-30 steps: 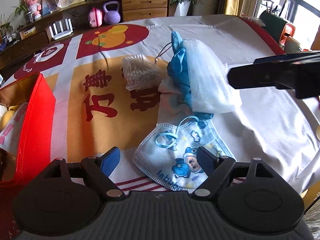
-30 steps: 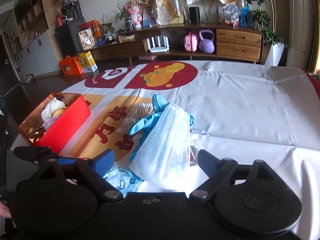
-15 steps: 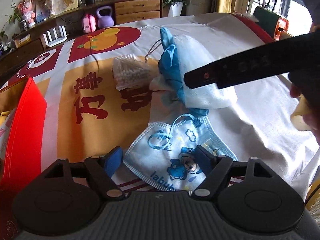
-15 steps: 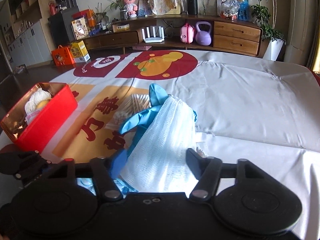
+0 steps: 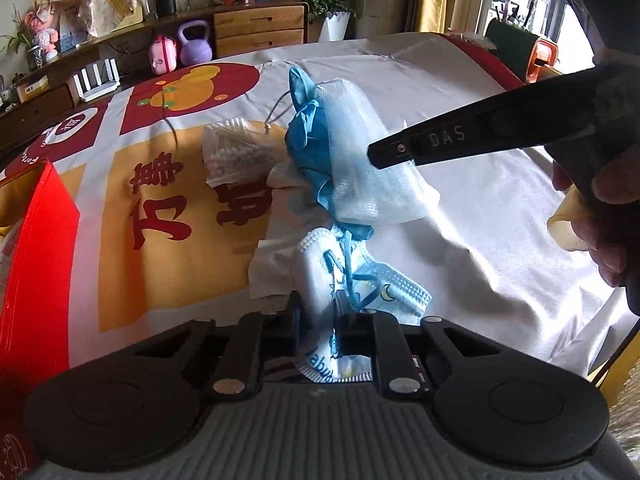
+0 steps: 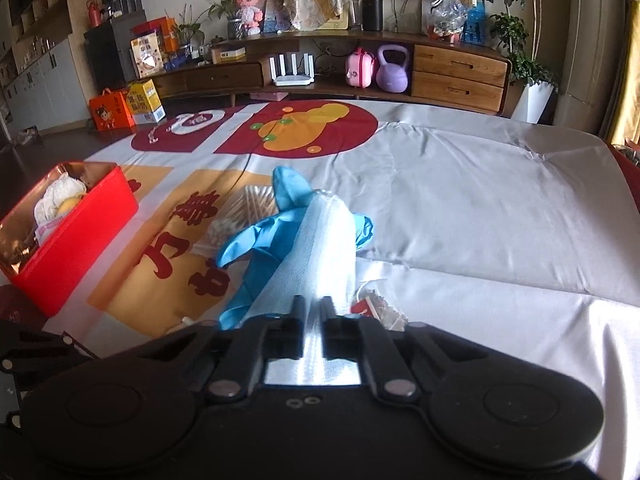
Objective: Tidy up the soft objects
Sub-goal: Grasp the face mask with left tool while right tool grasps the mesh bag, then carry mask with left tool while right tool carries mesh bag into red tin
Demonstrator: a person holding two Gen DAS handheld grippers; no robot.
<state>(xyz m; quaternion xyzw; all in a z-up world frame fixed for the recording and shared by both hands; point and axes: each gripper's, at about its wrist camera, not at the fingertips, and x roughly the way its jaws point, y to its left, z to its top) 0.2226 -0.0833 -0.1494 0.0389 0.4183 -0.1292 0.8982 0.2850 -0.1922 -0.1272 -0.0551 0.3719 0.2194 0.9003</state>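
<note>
Left gripper (image 5: 318,312) clamped on the crumpled child's face mask (image 5: 352,276), near edge of the printed tablecloth (image 5: 500,208). Right gripper (image 6: 311,312) pinches the white gauze (image 6: 324,248) lying over a blue glove (image 6: 256,240); red box (image 6: 76,240) stands apart, far left.

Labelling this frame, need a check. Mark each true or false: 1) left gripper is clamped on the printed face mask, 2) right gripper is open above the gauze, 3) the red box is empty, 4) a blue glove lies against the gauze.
1) True: the left gripper pinches the face mask.
2) False: the right gripper is shut on the white gauze.
3) False: the red box holds soft items.
4) True: the blue glove lies against the gauze.
</note>
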